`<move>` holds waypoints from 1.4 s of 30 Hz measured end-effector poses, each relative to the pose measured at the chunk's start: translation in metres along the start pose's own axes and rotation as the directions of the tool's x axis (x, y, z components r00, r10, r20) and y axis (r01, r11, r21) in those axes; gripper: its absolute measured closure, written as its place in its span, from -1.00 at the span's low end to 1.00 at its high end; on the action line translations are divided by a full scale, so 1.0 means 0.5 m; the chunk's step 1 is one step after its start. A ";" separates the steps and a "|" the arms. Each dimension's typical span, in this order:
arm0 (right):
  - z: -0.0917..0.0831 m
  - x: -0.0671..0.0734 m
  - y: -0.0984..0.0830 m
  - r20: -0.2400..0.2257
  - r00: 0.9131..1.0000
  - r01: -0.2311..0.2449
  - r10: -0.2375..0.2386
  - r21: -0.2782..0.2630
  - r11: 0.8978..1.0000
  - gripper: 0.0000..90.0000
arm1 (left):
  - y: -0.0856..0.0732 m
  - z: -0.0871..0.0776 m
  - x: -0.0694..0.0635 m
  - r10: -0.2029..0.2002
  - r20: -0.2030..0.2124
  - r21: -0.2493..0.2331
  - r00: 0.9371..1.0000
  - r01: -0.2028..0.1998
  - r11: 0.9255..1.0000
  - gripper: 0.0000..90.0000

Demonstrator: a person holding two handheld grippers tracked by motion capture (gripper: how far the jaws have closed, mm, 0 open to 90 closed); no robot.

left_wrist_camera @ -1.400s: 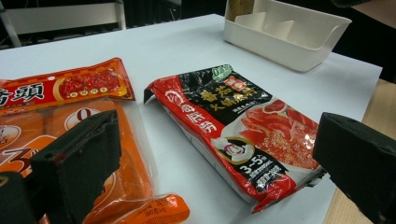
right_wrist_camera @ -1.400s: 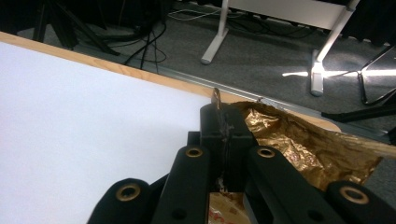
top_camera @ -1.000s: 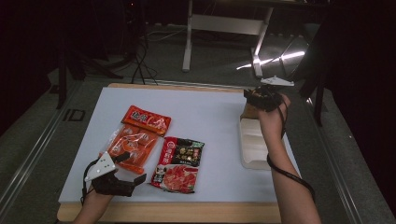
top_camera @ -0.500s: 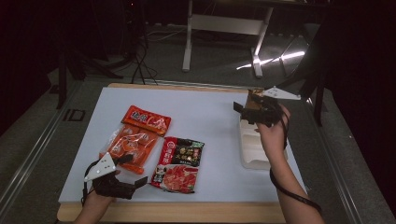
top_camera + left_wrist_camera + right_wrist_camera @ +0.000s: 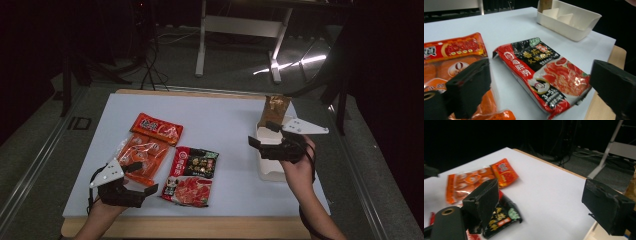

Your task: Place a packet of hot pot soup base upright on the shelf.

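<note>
While the right gripper [image 5: 261,135] hovers with jaws just opened wide and empty above the white tray [image 5: 272,172] at the worktop's right edge, the left gripper [image 5: 142,178], jaws apart, rests near the front-left corner beside the red-and-black packet [image 5: 191,175] and orange packets [image 5: 145,150].

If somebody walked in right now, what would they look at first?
Probably the bright food packets: a red-and-black packet near the front of the white table, with two orange packets to its left. Then the open right gripper hovering by the cream tray on the right, where a brown packet stands upright.
</note>
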State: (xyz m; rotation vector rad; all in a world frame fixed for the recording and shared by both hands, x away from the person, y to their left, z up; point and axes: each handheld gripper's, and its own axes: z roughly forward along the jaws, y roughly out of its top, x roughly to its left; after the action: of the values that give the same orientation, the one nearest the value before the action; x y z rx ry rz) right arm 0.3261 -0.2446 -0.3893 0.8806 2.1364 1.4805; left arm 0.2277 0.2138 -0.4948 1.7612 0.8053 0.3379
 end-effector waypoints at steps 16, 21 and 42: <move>-0.083 0.057 -0.044 -0.086 0.996 -0.002 -0.002 -0.045 0.999 -0.67 | 0.016 0.100 0.027 0.097 -0.109 0.343 0.989 -0.054 0.938 1.00; -0.092 0.062 -0.053 -0.100 0.995 -0.013 0.008 -0.047 0.999 -0.67 | 0.006 0.138 0.033 0.081 -0.129 0.432 0.988 -0.017 0.902 1.00; -0.101 0.067 -0.098 -0.110 0.993 -0.036 0.035 -0.008 0.999 -0.67 | -0.010 0.198 0.015 0.038 -0.097 0.536 0.995 0.020 0.844 1.00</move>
State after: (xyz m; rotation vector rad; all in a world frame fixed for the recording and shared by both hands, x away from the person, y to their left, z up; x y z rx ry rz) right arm 0.2567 -0.2677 -0.4155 0.8560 2.2004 1.5899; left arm 0.2899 0.1475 -0.5348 2.2872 1.0385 0.2208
